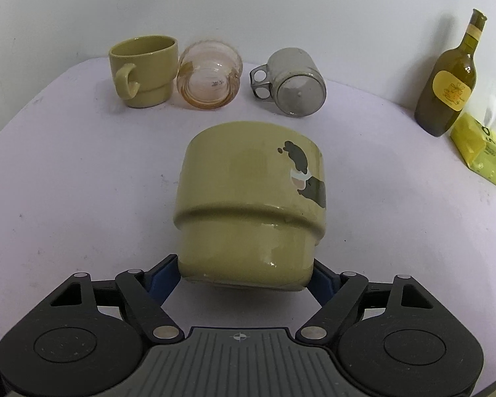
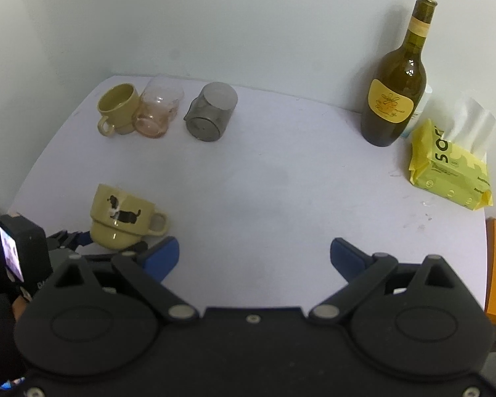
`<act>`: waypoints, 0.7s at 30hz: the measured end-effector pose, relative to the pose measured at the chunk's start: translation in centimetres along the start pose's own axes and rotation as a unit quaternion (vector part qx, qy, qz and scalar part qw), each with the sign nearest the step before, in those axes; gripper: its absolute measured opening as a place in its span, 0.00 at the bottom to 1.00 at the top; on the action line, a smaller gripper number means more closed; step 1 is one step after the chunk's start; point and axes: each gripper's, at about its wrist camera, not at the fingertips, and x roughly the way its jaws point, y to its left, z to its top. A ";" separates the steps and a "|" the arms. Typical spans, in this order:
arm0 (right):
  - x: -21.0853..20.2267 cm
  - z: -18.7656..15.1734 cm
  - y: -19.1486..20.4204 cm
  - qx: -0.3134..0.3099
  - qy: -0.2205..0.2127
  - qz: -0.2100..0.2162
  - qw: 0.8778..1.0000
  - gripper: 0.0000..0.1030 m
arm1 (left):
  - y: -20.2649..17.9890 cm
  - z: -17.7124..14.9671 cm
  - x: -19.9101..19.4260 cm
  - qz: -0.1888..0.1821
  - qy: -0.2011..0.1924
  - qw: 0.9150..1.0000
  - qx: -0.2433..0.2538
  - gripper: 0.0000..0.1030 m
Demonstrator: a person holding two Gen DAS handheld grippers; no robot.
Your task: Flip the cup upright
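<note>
Left hand-held gripper (image 1: 246, 273) clamped on dog-print mug (image 1: 251, 211) at its narrow base, just above desk (image 1: 82, 172). Right hand-held gripper (image 2: 254, 254) apart, idle. Glazed base could slip, dropping sideways.

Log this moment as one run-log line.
left gripper: jaws shut on dog mug, mug tilted, base gripped | right gripper: open, empty | metal cup: on side
</note>
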 end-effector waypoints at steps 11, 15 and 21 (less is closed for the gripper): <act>0.5 0.9 0.7 0.003 -0.003 0.020 1.000 0.95 | -1.1 1.2 -2.0 0.012 0.025 1.000 -0.002 0.67; 0.9 1.6 1.3 -0.004 -0.007 0.032 0.999 0.95 | -1.6 2.0 -2.5 0.025 0.032 0.999 0.012 0.67; 1.3 2.1 0.6 0.004 -0.007 0.035 0.999 0.95 | -3.1 4.0 -2.6 0.048 0.042 0.998 0.028 0.67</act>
